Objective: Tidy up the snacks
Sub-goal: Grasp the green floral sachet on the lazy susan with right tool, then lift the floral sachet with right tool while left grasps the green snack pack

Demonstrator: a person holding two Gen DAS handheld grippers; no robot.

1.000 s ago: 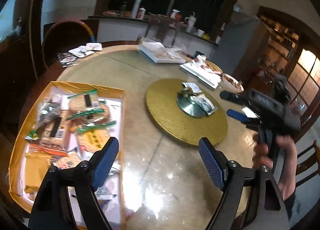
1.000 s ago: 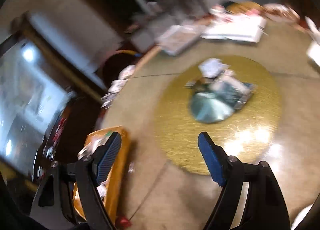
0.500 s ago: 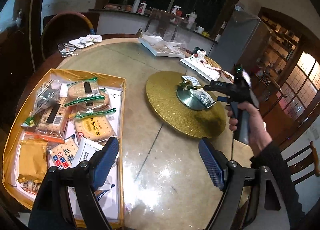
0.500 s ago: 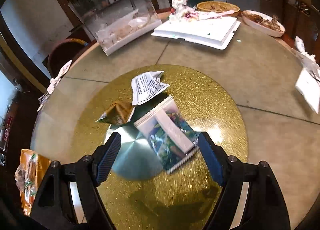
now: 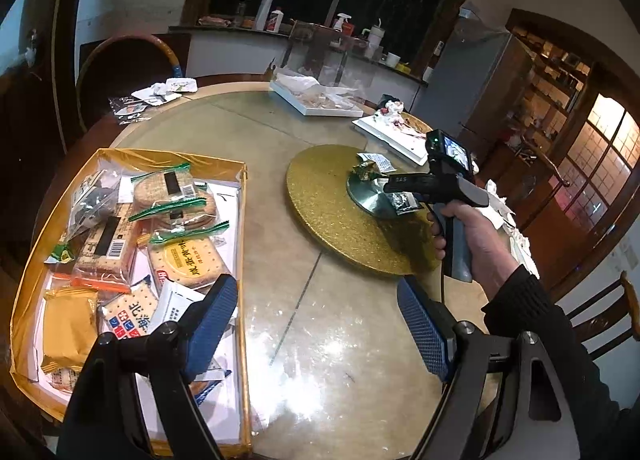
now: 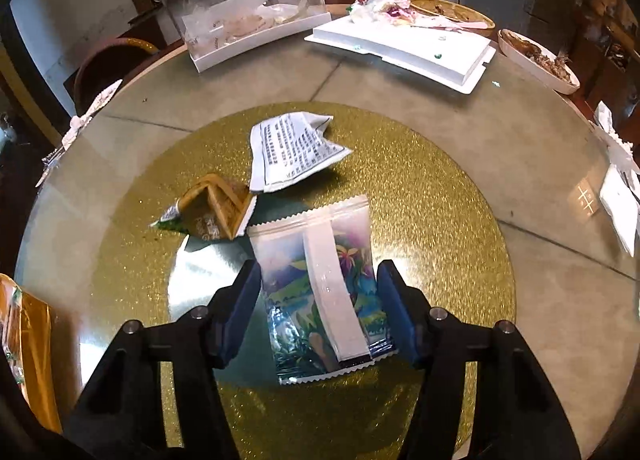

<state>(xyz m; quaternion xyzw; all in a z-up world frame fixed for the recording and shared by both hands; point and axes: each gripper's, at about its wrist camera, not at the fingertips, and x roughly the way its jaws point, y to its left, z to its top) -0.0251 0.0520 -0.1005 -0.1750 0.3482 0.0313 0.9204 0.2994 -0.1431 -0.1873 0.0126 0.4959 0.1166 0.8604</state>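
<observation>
A colourful snack packet (image 6: 320, 284) lies flat at the centre of the gold turntable (image 6: 440, 188). My right gripper (image 6: 318, 304) straddles it, one blue pad on each side, jaws partly closed, not clearly pressing. A brown triangular snack (image 6: 212, 212) and a white printed wrapper (image 6: 292, 148) lie just beyond. In the left wrist view the right gripper's body (image 5: 424, 184) reaches over the turntable (image 5: 320, 212). My left gripper (image 5: 320, 324) is open and empty above the glass table, beside the gold tray (image 5: 240, 244) holding several biscuit packs (image 5: 184, 256).
White foam trays (image 6: 400, 48) with scraps, a clear box (image 6: 248, 20) and a bowl of food (image 6: 536, 60) sit at the table's far side. Wrappers (image 5: 160, 90) lie at the far left edge. Chairs ring the table.
My right gripper swung from the tray side onto the turntable, dropped over the colourful packet and narrowed its jaws around it. The left gripper pulled back slightly, staying open.
</observation>
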